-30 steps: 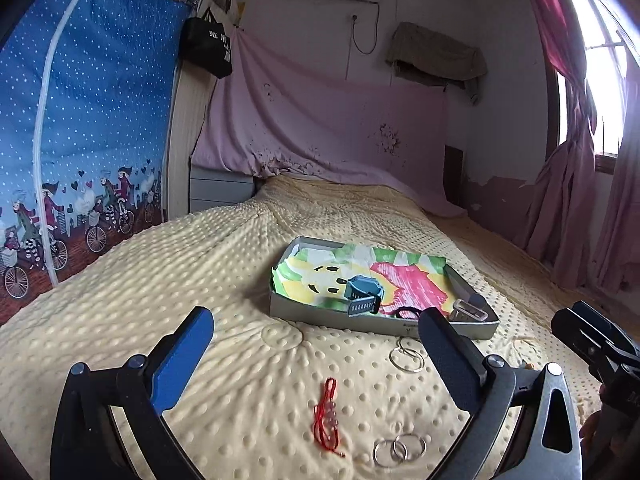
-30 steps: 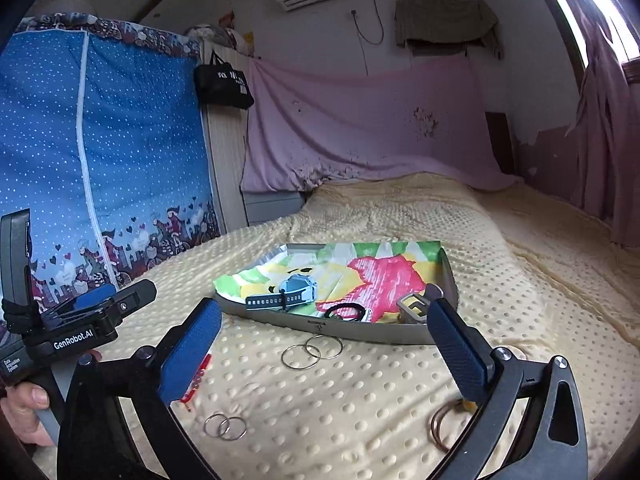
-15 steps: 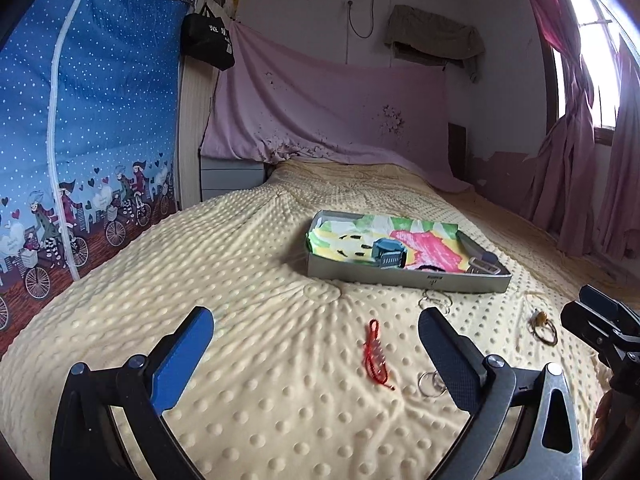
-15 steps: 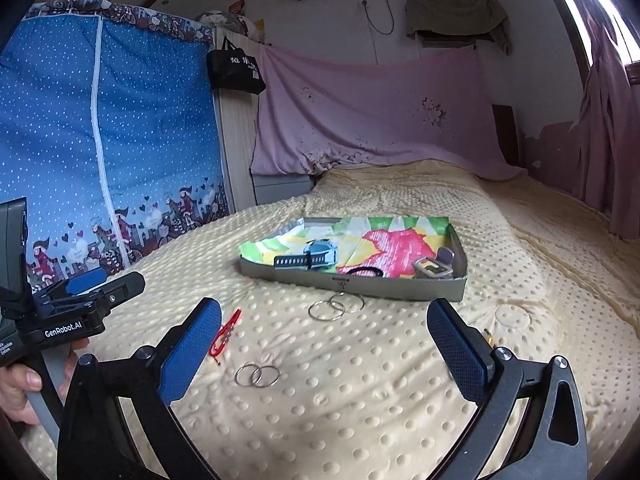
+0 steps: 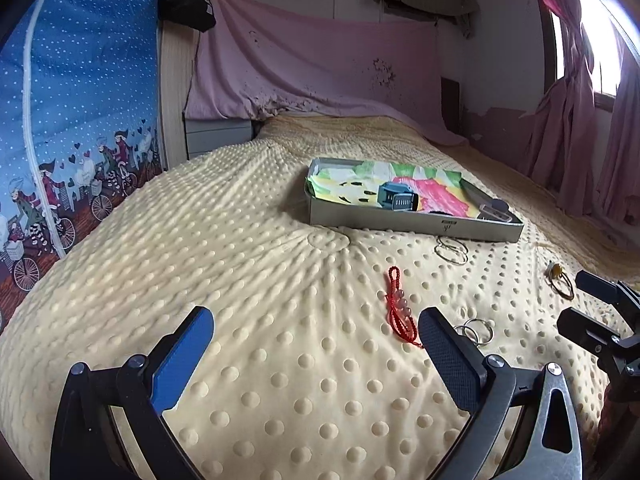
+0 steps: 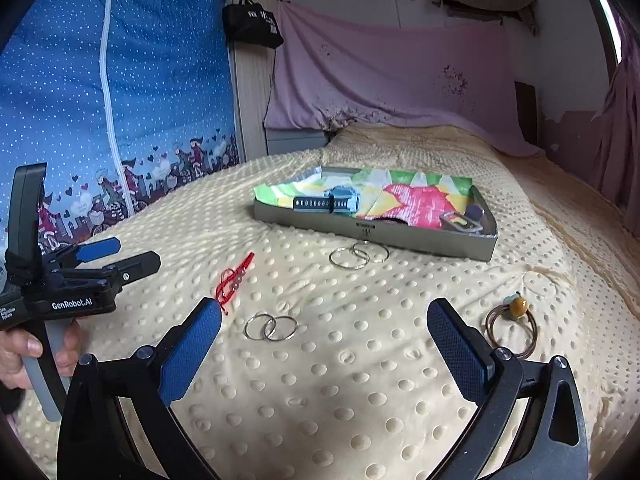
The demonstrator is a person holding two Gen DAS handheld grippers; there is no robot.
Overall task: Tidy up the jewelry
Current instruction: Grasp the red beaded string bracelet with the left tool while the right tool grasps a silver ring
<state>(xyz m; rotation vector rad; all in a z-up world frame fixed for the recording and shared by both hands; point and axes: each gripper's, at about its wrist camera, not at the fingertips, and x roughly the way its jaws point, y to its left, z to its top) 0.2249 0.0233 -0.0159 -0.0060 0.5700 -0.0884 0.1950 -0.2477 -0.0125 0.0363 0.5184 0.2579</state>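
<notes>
A grey tray (image 5: 416, 226) (image 6: 420, 240) lined with bright paper sits on the bed and holds a blue-grey watch (image 5: 396, 198) (image 6: 332, 203) and a metal clip (image 6: 460, 222). On the blanket lie a red bead bracelet (image 5: 398, 312) (image 6: 234, 280), a near pair of silver rings (image 5: 476, 330) (image 6: 272, 327), a far pair of silver rings (image 5: 452, 250) (image 6: 358, 256) by the tray, and a brown hair tie with a yellow bead (image 5: 560, 280) (image 6: 514, 328). My left gripper (image 5: 316, 354) (image 6: 120, 254) and right gripper (image 6: 324, 354) (image 5: 588, 298) are open and empty, well short of the tray.
The bed is covered by a cream dotted blanket (image 5: 240, 280). A blue printed wardrobe cover (image 5: 72, 120) stands on the left. Pink sheet (image 5: 320, 72) hangs at the head of the bed, and pink curtains (image 5: 580, 120) on the right.
Both grippers have pulled back from the tray and toward the foot of the bed. The tray and jewelry look farther away. Both stay open and empty.
</notes>
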